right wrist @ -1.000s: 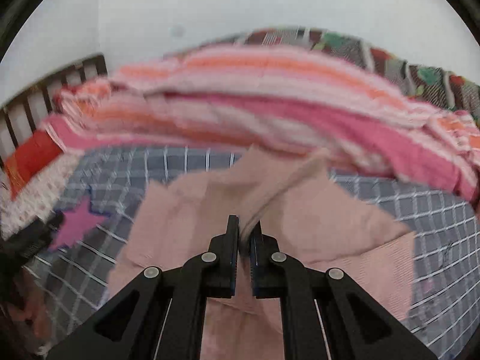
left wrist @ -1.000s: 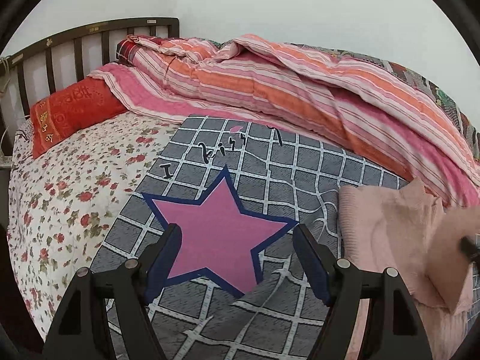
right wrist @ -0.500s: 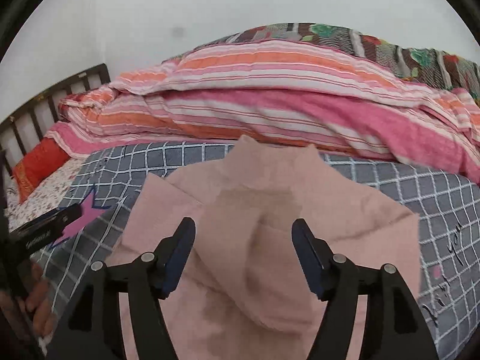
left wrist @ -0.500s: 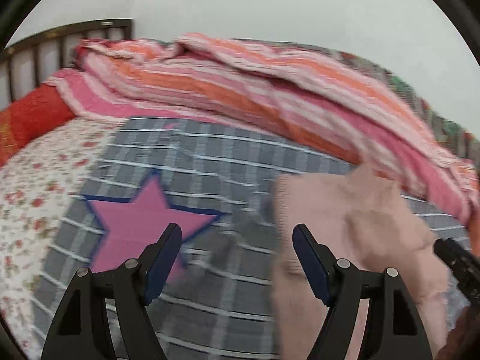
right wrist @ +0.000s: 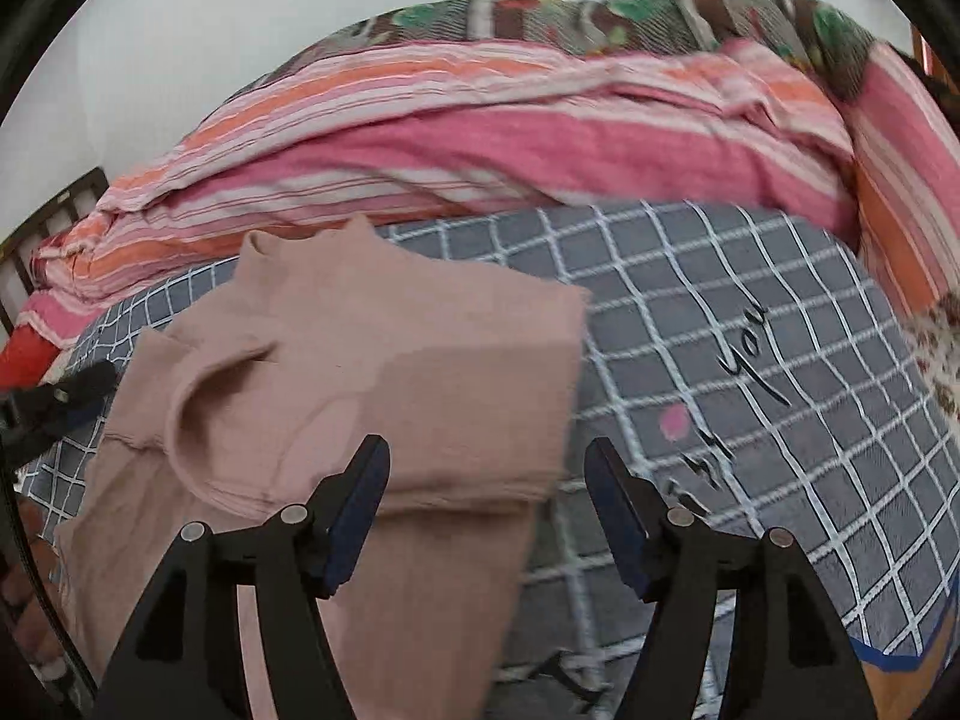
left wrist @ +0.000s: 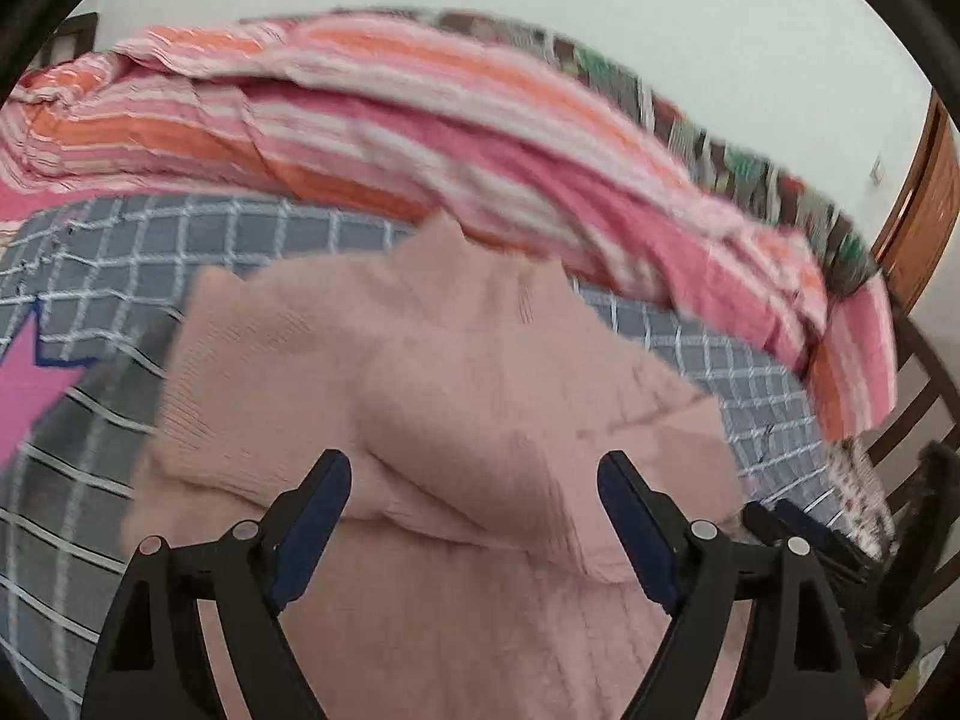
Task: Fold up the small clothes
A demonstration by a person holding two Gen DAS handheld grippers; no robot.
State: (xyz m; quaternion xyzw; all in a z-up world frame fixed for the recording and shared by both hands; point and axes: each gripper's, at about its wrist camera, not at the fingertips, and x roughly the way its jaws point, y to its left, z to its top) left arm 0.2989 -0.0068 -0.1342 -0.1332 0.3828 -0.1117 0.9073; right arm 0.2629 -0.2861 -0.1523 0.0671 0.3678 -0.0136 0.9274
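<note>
A pale pink knit sweater (left wrist: 456,372) lies on the grey checked blanket (left wrist: 690,348), with one sleeve folded across its body. My left gripper (left wrist: 474,468) hovers over the sweater's middle; its jaws are opening and grip nothing. In the right wrist view, the sweater (right wrist: 372,360) fills the left half. My right gripper (right wrist: 486,450) stands open above the sweater's right edge, holding nothing. Each view shows the other gripper at its margin: the right gripper (left wrist: 804,534) at the lower right and the left gripper (right wrist: 60,396) at the far left.
A bunched pink and orange striped duvet (left wrist: 420,120) lies along the far side of the bed. The blanket has a pink star (left wrist: 24,372) at the left and black lettering (right wrist: 744,348) at the right. A dark wooden bed frame (left wrist: 918,372) rises at the right.
My right gripper let go of the sweater fold and opened. Both grippers swung to the right; the left one went from above the pink star to above the sweater.
</note>
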